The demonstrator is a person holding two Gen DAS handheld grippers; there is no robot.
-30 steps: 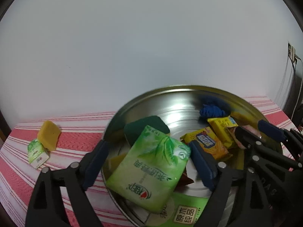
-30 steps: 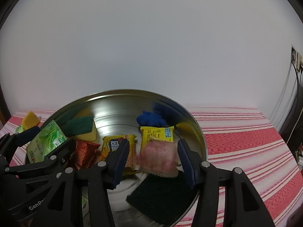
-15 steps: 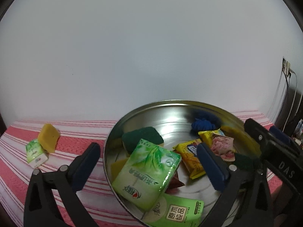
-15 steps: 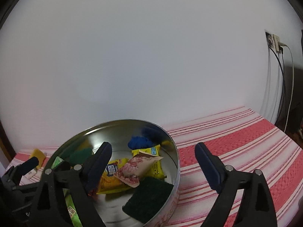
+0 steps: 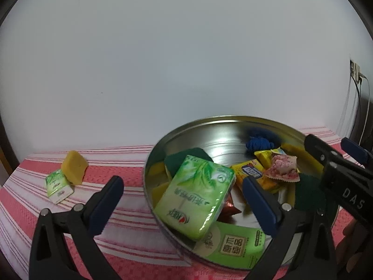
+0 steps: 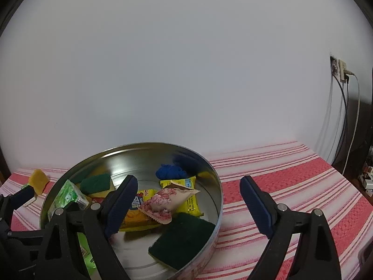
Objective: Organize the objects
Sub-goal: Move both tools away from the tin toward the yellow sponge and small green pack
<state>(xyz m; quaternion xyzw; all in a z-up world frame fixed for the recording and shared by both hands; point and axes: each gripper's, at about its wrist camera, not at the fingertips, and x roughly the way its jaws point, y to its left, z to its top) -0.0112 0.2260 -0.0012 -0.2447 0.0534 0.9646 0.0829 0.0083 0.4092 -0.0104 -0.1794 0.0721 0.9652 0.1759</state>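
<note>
A round metal tin (image 5: 209,119) (image 6: 220,198) stands on the striped cloth and holds several things. A green tissue pack (image 5: 193,196) (image 6: 66,197) lies tilted on a green-and-yellow sponge (image 5: 184,161) (image 6: 95,183) at its left side. A pink snack packet (image 5: 283,169) (image 6: 167,201) rests on yellow snack packets (image 5: 253,175) (image 6: 190,197). My left gripper (image 5: 184,200) is open just before the tissue pack, touching nothing. My right gripper (image 6: 188,200) is open too, its left finger over the tin and its right finger outside the rim. Each gripper shows at the edge of the other's view.
Inside the tin are also a blue cloth (image 5: 258,143) (image 6: 171,171), a dark green scouring pad (image 6: 184,240) and a second green pack (image 5: 235,245). On the cloth to the left lie a yellow sponge (image 5: 74,166) (image 6: 38,180) and a small green pack (image 5: 58,184). A wall socket with cables (image 6: 340,71) is at the right.
Both grippers opened wide. The left one let the green tissue pack drop into the tin, the right one let go of the pink packet. Both drew back a little from the tin.
</note>
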